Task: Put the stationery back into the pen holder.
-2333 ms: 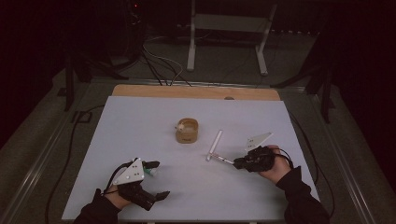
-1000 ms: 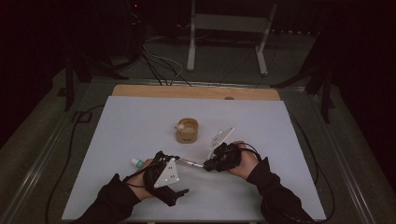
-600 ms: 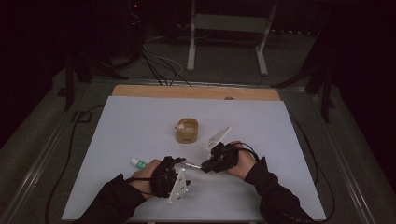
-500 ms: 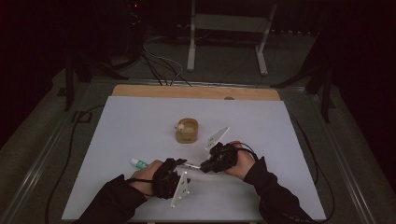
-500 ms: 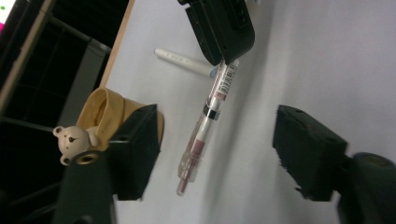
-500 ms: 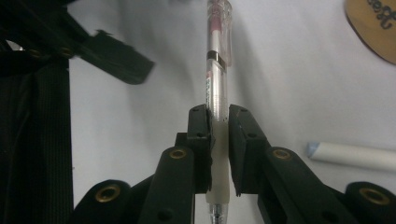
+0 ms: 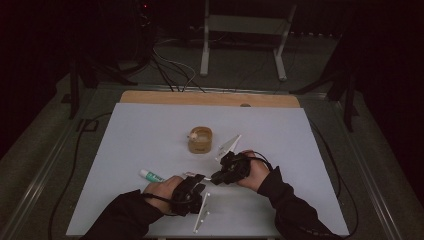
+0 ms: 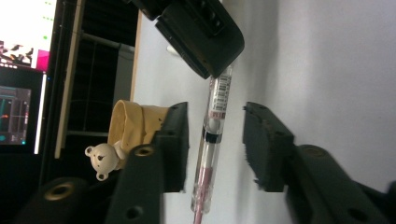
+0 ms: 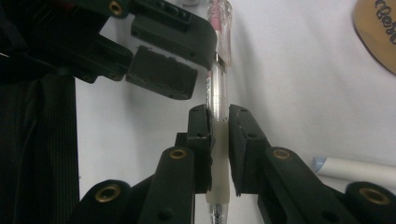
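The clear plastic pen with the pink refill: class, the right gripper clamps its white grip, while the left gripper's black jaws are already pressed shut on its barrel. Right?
Not quite. The right gripper does clamp the clear plastic pen, but the left gripper view shows the left gripper has been closing with its pads apart from the barrel, which lies between them.

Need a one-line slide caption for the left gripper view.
Left gripper, jaws just closing, straddles the clear pen without touching, while the right gripper holds its far end.

Clear pen (image 8: 211,140) w/ pink ink, barcode label, white rubber grip; held level above table.
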`<state>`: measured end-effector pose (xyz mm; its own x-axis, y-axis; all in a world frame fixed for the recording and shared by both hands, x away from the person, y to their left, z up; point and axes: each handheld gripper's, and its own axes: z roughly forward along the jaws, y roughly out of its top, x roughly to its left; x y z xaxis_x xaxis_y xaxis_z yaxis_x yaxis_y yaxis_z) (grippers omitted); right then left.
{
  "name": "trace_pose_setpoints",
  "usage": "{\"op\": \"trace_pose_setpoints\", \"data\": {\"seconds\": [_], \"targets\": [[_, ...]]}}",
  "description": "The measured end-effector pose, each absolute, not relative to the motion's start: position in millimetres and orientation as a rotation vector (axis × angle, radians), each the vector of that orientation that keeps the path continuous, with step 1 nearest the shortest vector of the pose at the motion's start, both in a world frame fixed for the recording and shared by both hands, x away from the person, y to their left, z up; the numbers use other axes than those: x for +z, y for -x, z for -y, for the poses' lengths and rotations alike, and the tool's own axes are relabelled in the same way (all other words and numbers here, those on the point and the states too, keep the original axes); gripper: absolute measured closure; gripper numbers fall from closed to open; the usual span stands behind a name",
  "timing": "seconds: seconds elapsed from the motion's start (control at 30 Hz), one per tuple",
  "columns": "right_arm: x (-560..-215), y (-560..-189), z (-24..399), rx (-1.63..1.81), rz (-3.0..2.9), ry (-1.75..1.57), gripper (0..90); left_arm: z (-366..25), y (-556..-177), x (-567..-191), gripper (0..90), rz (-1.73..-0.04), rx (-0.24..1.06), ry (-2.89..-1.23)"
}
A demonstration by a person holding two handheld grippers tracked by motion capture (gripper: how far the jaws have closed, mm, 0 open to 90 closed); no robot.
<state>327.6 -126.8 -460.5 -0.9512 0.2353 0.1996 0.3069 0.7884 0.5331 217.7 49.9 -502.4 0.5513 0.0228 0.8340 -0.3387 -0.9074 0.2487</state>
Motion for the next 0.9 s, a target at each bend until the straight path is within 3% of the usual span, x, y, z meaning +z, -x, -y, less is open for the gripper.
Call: {"op": "trace_pose_setpoints", "data": {"seconds": [0.3, 0.53, 0.6, 0.9], "targets": [[-456.9, -329.2, 121.4, -0.879, 2.857, 0.443, 79.6, -43.9, -219.9, -507.6, 76.0, 0.300, 1.446, -2.468], [-457.8, -329.9, 118.9, -0.880, 2.861, 0.440, 79.1, -43.6, -221.0, -510.0, 80.5, 0.307, 1.458, -2.474], [-457.7, -330.5, 120.4, -0.916, 2.848, 0.449, 78.2, -46.7, -223.4, -508.6, 80.6, 0.245, 1.405, -2.448], [-440.3, -334.9, 141.2, -1.141, 2.782, 0.555, 66.0, -57.2, -231.1, -502.4, 80.8, 0.203, 1.360, -2.439]]}}
